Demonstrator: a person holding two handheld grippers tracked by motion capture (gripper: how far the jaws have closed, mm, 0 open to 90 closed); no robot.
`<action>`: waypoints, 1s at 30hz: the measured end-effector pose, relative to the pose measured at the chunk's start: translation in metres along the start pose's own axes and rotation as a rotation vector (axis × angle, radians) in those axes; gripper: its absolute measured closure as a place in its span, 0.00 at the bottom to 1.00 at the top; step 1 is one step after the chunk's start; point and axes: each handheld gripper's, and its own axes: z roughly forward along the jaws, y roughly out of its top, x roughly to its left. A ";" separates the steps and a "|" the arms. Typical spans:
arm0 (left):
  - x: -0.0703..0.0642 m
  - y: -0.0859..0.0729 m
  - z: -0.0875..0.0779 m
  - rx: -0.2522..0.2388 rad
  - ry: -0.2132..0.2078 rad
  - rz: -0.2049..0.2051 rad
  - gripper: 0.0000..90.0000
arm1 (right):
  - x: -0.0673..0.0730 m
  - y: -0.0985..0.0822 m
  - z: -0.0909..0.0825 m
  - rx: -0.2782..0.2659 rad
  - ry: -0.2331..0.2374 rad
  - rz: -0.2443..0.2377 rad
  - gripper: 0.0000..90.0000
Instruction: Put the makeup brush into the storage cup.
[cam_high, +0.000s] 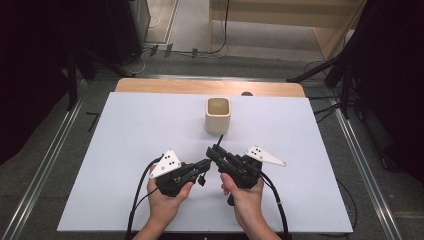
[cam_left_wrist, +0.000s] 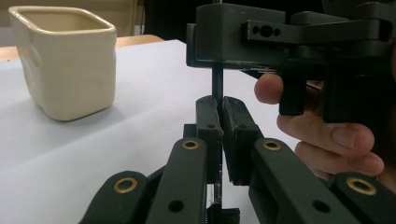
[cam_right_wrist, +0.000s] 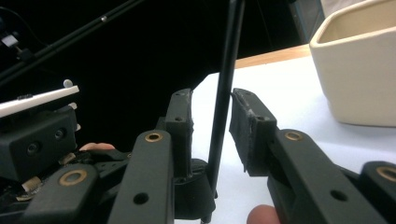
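Two claws meet in the middle of the table, close to the person. The left claw (cam_high: 206, 164) is squeezed all the way shut on a thin black stick (cam_left_wrist: 217, 81). Its two pads pinch the stick low down, and the stick points up from them. The right claw (cam_right_wrist: 210, 100) is partly open. The stick runs up between its pads and seems to brush one of them, but the two pads do not pinch it yet.

I think the job now is to pass the stick from one claw to the other. To do it well, the right claw should close slowly until both pads press the stick. The left claw should hold tight and keep very steady until then, and let go after. If it lets go too soon, the stick could tip and fall.

A cream cup (cam_high: 218, 115) stands just past the claws, close to the top of the stick. Lifting the stick straight up first would keep it from bumping the cup's rim.

All around is the white sheet (cam_high: 125, 150), with lots of flat room to the left and right. The near edge of the table is right behind the hands, so moves should go forward or to the side.
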 end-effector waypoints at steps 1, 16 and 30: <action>0.000 0.000 0.000 0.000 0.000 0.000 0.97 | 0.000 0.000 0.000 0.000 0.000 0.000 0.79; -0.002 0.000 0.000 -0.003 -0.005 0.008 0.97 | -0.003 -0.003 0.001 0.022 0.027 0.059 0.89; -0.002 0.000 0.000 -0.004 -0.004 0.009 0.97 | -0.004 -0.002 0.001 0.028 0.037 0.055 0.97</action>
